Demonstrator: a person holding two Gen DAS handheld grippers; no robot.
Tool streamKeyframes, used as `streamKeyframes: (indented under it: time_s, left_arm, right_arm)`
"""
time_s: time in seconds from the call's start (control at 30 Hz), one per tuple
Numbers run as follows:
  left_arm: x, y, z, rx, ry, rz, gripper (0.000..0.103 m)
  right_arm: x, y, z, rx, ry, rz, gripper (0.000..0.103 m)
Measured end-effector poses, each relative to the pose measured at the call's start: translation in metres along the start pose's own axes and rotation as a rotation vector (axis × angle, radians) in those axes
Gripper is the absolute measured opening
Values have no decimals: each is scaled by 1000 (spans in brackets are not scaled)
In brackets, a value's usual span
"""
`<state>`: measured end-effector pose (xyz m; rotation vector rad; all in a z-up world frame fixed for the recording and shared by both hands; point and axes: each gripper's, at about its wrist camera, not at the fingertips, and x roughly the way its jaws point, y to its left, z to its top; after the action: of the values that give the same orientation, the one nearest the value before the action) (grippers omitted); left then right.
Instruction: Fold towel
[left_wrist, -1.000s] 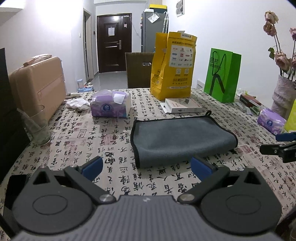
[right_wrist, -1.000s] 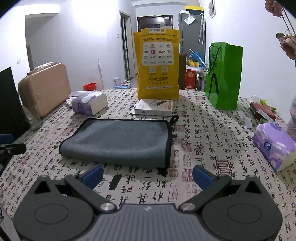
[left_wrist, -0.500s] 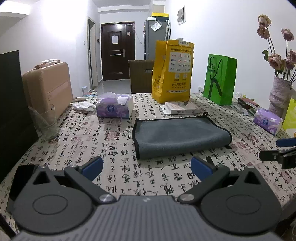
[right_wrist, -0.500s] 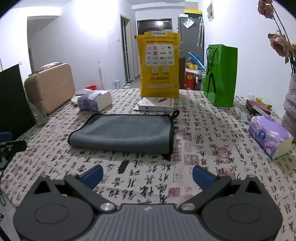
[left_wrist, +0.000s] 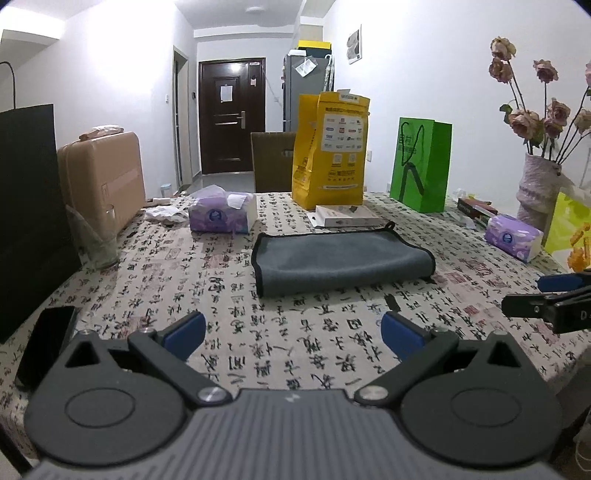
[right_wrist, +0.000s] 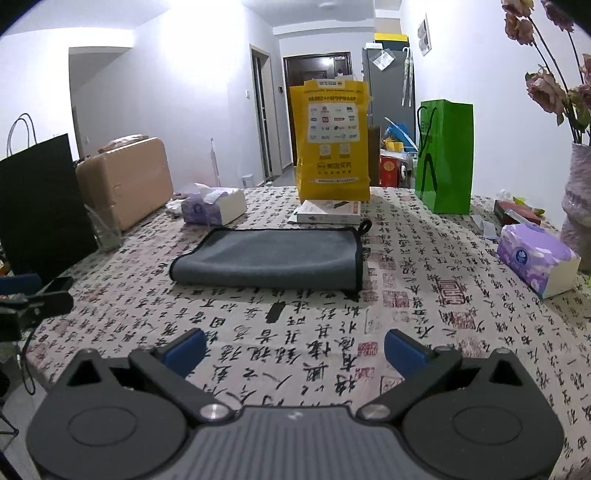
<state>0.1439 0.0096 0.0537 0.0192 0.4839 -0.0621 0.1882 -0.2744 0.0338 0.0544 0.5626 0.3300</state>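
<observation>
Grey towel (left_wrist: 341, 261) is seen lying flat on the tablecloth (left_wrist: 295, 354), already folded over, black trim along its edges and a small hang loop (right_wrist: 365, 226) at the far corner. Left gripper (left_wrist: 291, 332) is held over the near table edge, jaws spread wide, nothing between the blue pads (left_wrist: 184, 329); towel is well ahead of it, not touched. Right gripper (right_wrist: 293, 345) is likewise spread wide and empty, also short of the towel. Each gripper is partly seen at the edge of the other's view, off to the towel's sides. A white box (left_wrist: 345, 218) is placed just behind the towel, with a yellow bag (left_wrist: 330, 149) standing behind that and a green bag (left_wrist: 421, 164) further right. One tissue pack (left_wrist: 221, 216) sits far-left of the towel, another (right_wrist: 535, 256) well to the right, near a vase (left_wrist: 535, 192). A phone (left_wrist: 46, 341) is seen at the near-left table edge, a glass (left_wrist: 94, 236) and a black bag (left_wrist: 27, 206) on the left.
</observation>
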Motion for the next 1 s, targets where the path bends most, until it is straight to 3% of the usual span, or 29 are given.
streamKeyframes:
  time_s: [1.0]
  left_arm:
    - [-65,-10,-69,-6,-36,23,103]
  right_arm:
    - [-70,44,-73,-17,-91,31,103]
